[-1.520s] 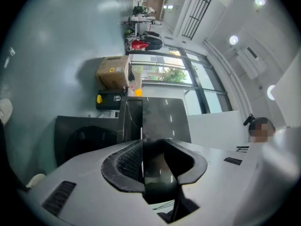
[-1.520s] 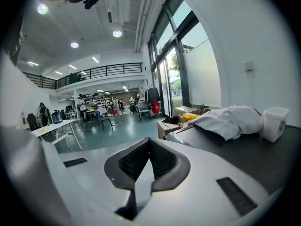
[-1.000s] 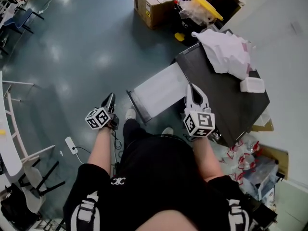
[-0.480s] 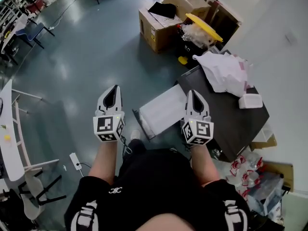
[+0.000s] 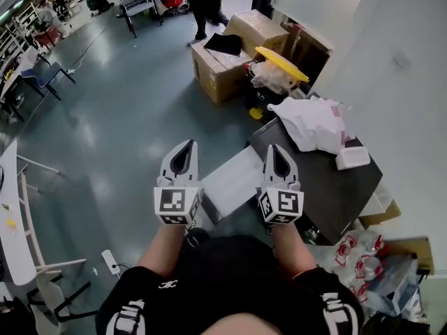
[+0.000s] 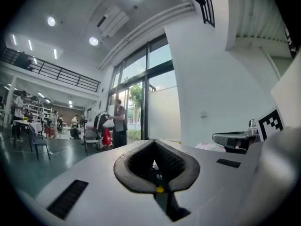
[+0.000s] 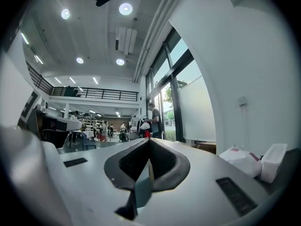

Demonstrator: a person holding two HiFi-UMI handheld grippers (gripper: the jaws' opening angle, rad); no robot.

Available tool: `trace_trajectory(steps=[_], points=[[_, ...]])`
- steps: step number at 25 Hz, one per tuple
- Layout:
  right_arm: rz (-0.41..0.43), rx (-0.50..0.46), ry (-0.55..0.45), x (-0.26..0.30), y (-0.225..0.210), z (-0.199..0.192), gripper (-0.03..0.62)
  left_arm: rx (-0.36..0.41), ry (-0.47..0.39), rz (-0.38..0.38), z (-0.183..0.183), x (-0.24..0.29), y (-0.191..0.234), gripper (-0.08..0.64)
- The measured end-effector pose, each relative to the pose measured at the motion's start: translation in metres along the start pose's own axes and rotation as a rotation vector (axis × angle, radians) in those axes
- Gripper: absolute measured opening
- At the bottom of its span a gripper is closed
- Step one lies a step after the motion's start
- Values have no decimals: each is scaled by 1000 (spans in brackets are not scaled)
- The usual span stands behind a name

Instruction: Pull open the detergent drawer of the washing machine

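Observation:
The washing machine [image 5: 328, 190] stands at the right of the head view, seen from above as a dark top. A white ribbed panel [image 5: 230, 180] juts from its front toward the floor. The detergent drawer itself I cannot make out. My left gripper [image 5: 183, 146] and right gripper [image 5: 274, 149] are held up side by side above my lap, pointing level into the room. Both are shut with nothing between the jaws. The left gripper [image 6: 155, 147] faces the glass front of the hall. The right gripper [image 7: 148, 147] hovers by the machine's front left corner and touches nothing.
A crumpled white bag [image 5: 311, 124] and a white box [image 5: 351, 158] lie on the machine's top. Cardboard boxes [image 5: 227, 65] and a bin with a yellow lid [image 5: 281, 63] stand behind it. A person [image 5: 204, 2] stands farther off. A power strip [image 5: 112, 262] lies on the floor at the left.
Both grippers have risen; the left rose much more, rolled upright, and came level beside the right. The head view now tilts farther into the room.

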State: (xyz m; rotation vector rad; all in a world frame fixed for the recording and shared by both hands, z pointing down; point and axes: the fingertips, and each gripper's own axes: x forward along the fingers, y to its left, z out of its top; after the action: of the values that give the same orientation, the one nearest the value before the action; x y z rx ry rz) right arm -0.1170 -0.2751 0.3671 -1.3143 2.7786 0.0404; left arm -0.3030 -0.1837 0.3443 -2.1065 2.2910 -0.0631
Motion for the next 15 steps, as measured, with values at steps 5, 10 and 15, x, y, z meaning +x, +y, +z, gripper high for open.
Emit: trace_trajectory(steps=[5, 10, 15], points=[[-7, 3, 11, -6, -3, -2, 2, -30, 4, -43, -3, 3, -11, 2], [-4, 2, 14, -11, 0, -3, 2, -30, 6, -51, -2, -3, -15, 2], [-1, 14, 19, -13, -5, -7, 2, -29, 6, -52, -3, -3, -21, 2]])
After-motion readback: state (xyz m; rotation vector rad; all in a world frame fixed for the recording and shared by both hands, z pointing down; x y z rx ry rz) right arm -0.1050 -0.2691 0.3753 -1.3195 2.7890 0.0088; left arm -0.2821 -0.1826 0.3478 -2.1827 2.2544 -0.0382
